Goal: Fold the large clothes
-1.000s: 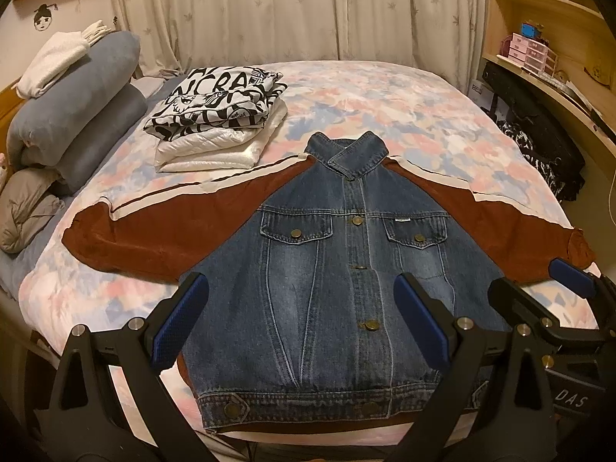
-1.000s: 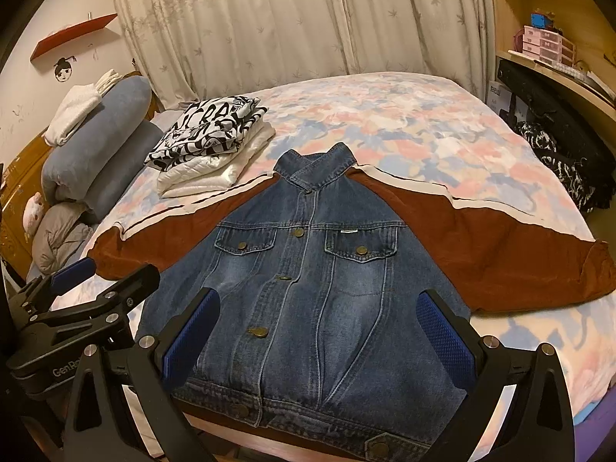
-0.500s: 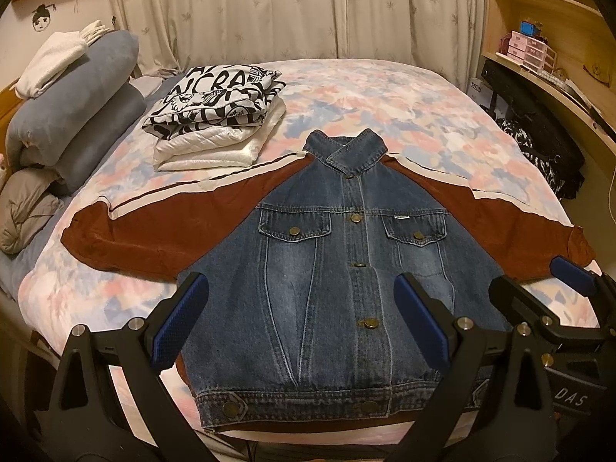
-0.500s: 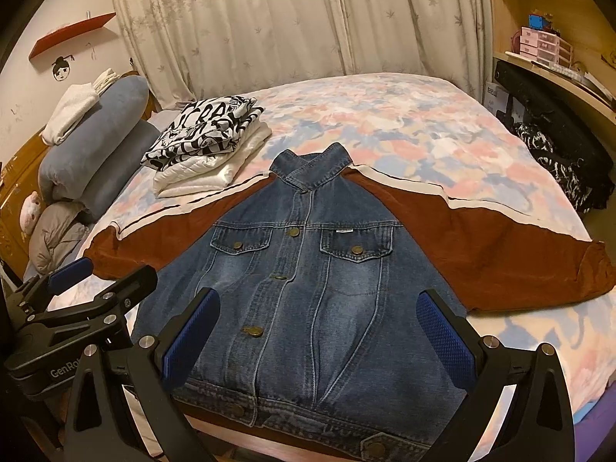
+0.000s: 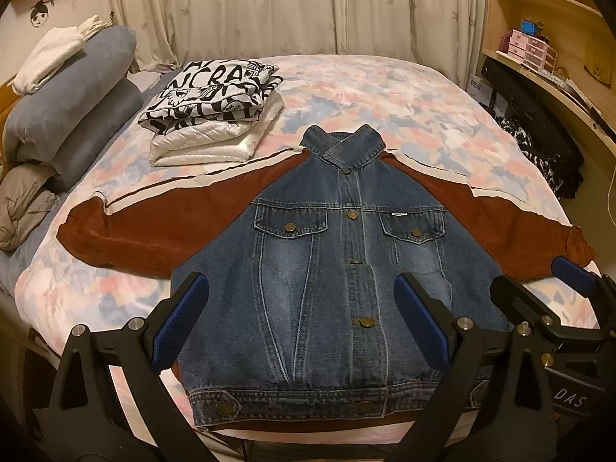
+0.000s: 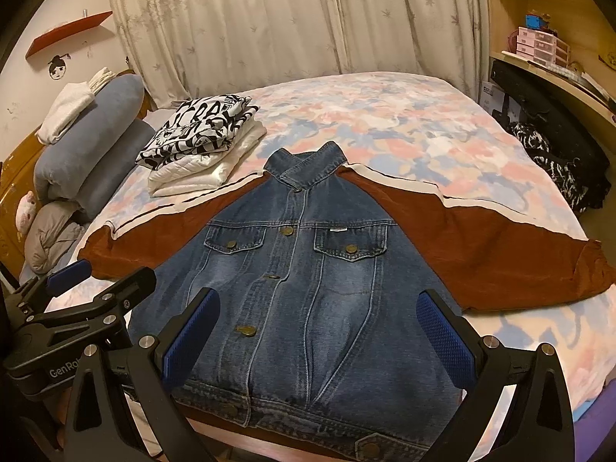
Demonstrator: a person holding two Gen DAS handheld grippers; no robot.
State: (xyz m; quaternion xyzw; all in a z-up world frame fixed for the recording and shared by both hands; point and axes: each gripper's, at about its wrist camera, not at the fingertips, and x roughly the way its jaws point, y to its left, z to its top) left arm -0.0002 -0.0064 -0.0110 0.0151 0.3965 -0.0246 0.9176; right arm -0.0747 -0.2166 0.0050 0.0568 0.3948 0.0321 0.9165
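Grippers, left [image 5: 302, 323] and right [image 6: 317, 333], hovered wide open and empty above the spread blue denim jacket with rust-brown sleeves [image 5: 331, 265], whose sleeves likely warranted folding inward first.

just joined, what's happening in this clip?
A person holds two handheld tongs over a bed, about to fold a denim jacket. It lies flat, front up and buttoned, rust-brown sleeves spread out to both sides. The left tongs and right tongs hover open above its hem, gripping nothing; no fold is made yet. A stack of folded clothes sits beyond the jacket's collar, toward the pillows.
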